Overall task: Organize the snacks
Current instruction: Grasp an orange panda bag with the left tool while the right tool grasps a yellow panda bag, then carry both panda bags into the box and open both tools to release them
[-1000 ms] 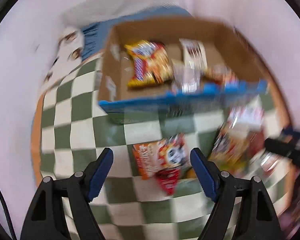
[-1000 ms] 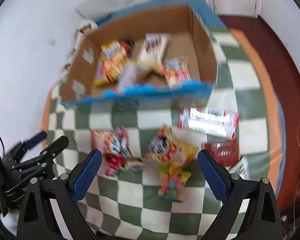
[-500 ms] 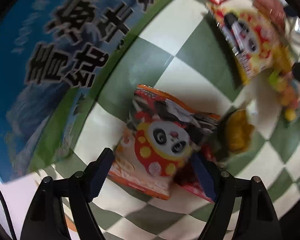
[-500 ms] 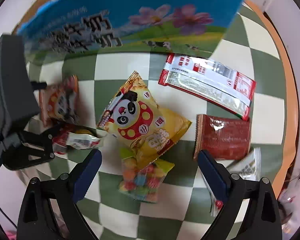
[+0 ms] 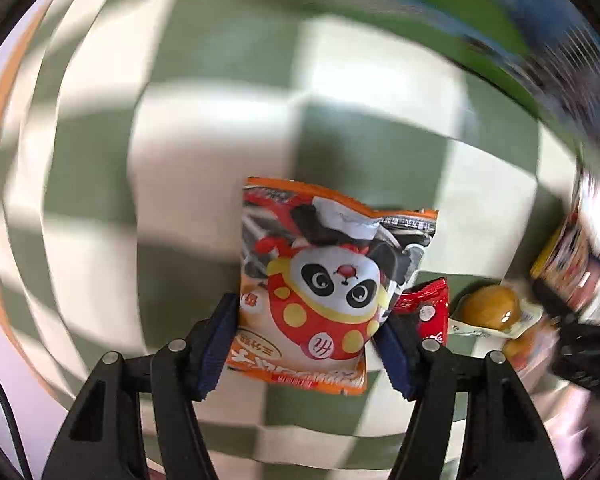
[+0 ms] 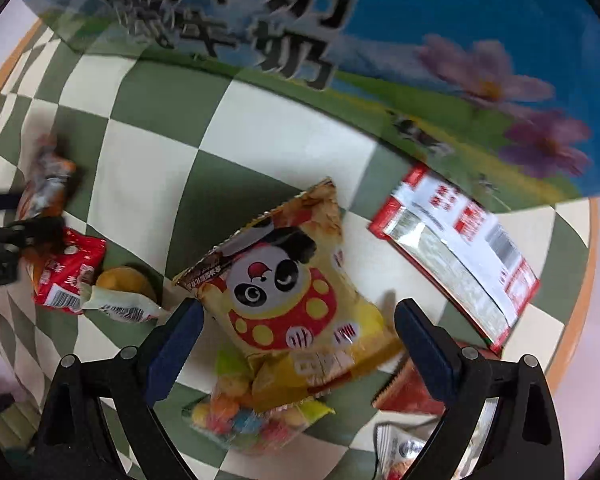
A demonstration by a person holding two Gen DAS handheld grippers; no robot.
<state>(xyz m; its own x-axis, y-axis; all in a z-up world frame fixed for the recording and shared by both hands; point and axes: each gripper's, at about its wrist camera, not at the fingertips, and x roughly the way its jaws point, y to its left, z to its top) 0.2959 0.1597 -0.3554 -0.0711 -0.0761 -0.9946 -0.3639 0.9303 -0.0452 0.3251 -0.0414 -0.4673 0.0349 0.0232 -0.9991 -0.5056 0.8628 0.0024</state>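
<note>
Left wrist view puts the left gripper (image 5: 306, 344) straight over the orange panda packet (image 5: 332, 280), which lies flat on the green-and-white checked worktop (image 5: 204, 152). Its blue fingers (image 5: 216, 344) are closing, one on each side edge of the packet's lower half; the pads look to be at the edges, but we cannot tell whether they press yet. Beside the packet lie a small red packet (image 5: 430, 312) and a wrapped yellow sweet (image 5: 488, 312). We want the far finger kept clear of that red packet, so that only one snack comes up.

In the right wrist view, the right gripper (image 6: 296, 340) hangs over the yellow panda packet (image 6: 292, 284), fingers still wide and closing, with the packet between them but untouched. It overlaps a clear bag of coloured candies (image 6: 252, 420), so we should grip the yellow packet high on its puffed body, not at the overlapped corner. The printed box (image 6: 380, 32) stands just beyond, where we judge both packets belong. Soft bags slip: we close gently, then lift straight.
</note>
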